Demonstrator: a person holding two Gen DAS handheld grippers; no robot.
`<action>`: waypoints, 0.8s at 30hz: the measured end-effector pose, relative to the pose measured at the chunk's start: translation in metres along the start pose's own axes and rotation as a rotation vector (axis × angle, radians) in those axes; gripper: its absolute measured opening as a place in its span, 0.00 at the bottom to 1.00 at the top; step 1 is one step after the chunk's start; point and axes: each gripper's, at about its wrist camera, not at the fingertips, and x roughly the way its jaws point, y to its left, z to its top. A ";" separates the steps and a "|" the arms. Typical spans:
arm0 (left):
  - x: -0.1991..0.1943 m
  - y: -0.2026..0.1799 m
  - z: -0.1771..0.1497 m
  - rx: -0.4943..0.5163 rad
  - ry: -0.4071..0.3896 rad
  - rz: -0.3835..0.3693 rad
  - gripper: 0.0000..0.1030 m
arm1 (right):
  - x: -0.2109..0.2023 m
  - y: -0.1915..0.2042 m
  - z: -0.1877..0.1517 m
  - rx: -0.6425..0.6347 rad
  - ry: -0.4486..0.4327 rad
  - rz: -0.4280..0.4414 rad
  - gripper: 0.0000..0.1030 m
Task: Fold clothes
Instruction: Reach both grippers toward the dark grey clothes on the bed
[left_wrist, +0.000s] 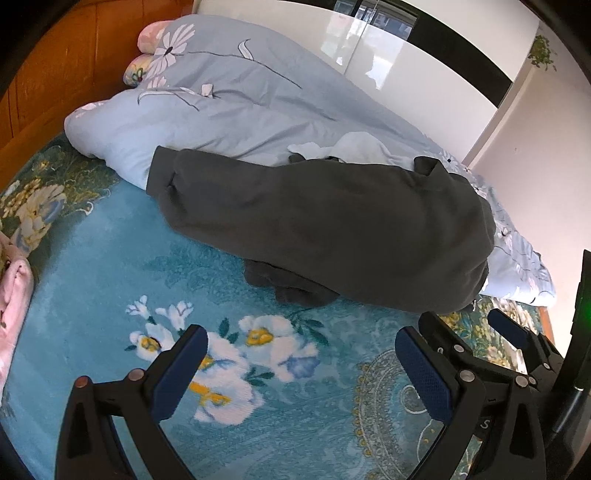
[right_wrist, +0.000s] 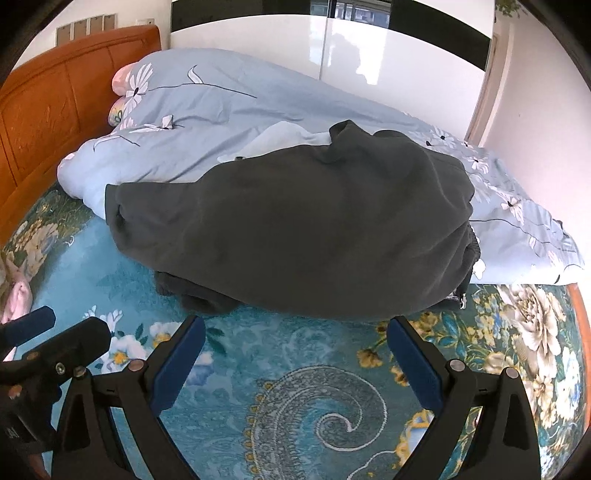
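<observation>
A dark grey garment lies spread across the teal flowered bedspread, its far edge resting on the blue duvet. It fills the middle of the right wrist view. A bunched part sticks out under its near edge. My left gripper is open and empty, hovering over the bedspread short of the garment. My right gripper is open and empty, its fingertips close to the garment's near edge. It also shows at the right of the left wrist view.
A blue flowered duvet is heaped behind the garment, with a white cloth on it. An orange wooden headboard stands at the left. A pink cloth lies at the left edge. White wardrobe doors stand behind the bed.
</observation>
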 end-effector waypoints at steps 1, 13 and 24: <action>0.002 0.001 0.002 -0.005 0.002 -0.001 1.00 | 0.001 0.001 0.000 -0.005 0.002 0.002 0.96; 0.017 0.018 0.017 -0.038 -0.004 0.014 1.00 | 0.005 0.016 0.005 -0.046 0.014 0.001 0.96; 0.010 0.072 -0.009 -0.009 -0.026 0.071 1.00 | 0.023 0.046 0.008 -0.167 0.107 0.056 0.96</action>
